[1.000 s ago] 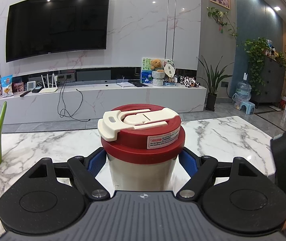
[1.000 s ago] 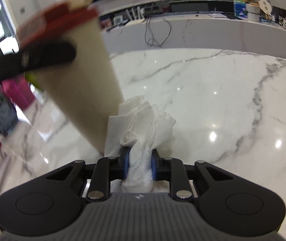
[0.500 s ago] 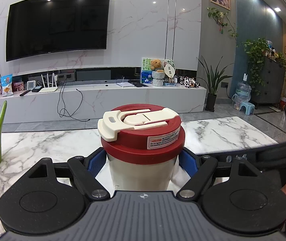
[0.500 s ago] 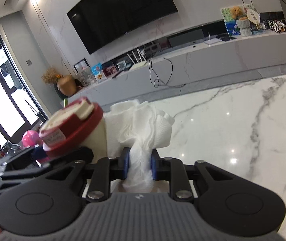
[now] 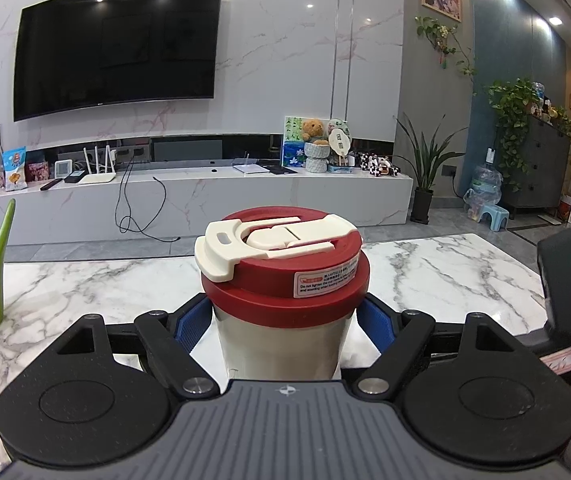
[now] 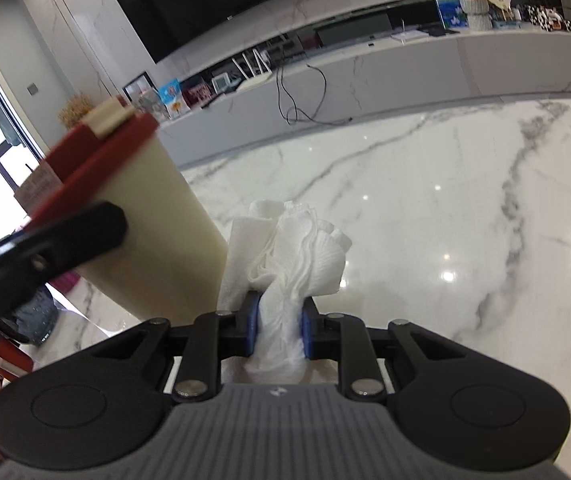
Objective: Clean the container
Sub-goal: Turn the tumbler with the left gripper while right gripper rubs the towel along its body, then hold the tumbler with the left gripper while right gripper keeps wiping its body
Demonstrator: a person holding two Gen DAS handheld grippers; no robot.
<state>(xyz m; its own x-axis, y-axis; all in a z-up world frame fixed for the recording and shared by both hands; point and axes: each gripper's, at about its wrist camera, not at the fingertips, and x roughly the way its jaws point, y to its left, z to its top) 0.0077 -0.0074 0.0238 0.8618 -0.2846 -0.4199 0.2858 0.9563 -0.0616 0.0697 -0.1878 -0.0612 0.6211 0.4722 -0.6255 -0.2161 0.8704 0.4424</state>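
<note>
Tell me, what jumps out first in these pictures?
The cream cup with the red lid, dead centre in the left view, clamped between the left gripper's blue-padded fingers. In the right view, the right gripper pinches a crumpled white paper towel right beside the cup's wall, above the marble table.

The container is a cream cup with a red lid and a cream latch, upright at the left view's centre. In the right view it leans toward 11 o'clock, a crumpled white paper towel touching its wall at 4 o'clock.

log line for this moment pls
left gripper: shut on cup | right gripper: shut on paper towel | towel at cup side
</note>
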